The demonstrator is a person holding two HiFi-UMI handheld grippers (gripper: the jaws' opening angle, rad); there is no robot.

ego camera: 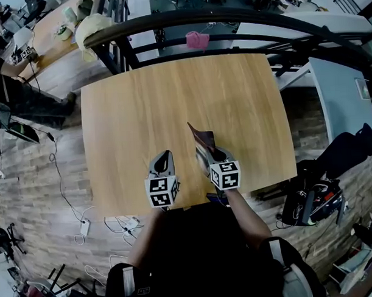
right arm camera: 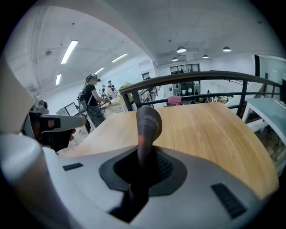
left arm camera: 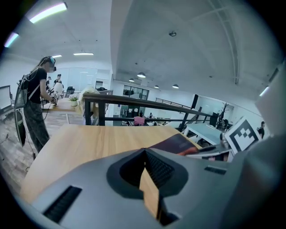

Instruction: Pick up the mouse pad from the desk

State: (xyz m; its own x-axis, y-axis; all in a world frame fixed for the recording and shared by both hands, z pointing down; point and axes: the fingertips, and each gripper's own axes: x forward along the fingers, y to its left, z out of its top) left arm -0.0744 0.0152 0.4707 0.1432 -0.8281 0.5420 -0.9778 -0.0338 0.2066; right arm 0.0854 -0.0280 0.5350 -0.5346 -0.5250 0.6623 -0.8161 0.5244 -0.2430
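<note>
Over the desk's (ego camera: 172, 96) 6 o'clock edge, the left gripper (ego camera: 164, 156) is seen shut on nothing, and at its 3 o'clock the mouse pad (ego camera: 203, 138) is pinched in the right gripper (ego camera: 205, 152), lifted and pointed toward 11 o'clock.

In the head view the right gripper (ego camera: 205, 154) covers the near end of the mouse pad (ego camera: 202, 137). In the right gripper view the pad stands edge-on. Its lower part is lost between the jaws, and its print is too blurred to read. In the left gripper view the left gripper (left arm camera: 145, 151) hides the pad's near end, and the picture's right edge cuts off the right gripper.
</note>
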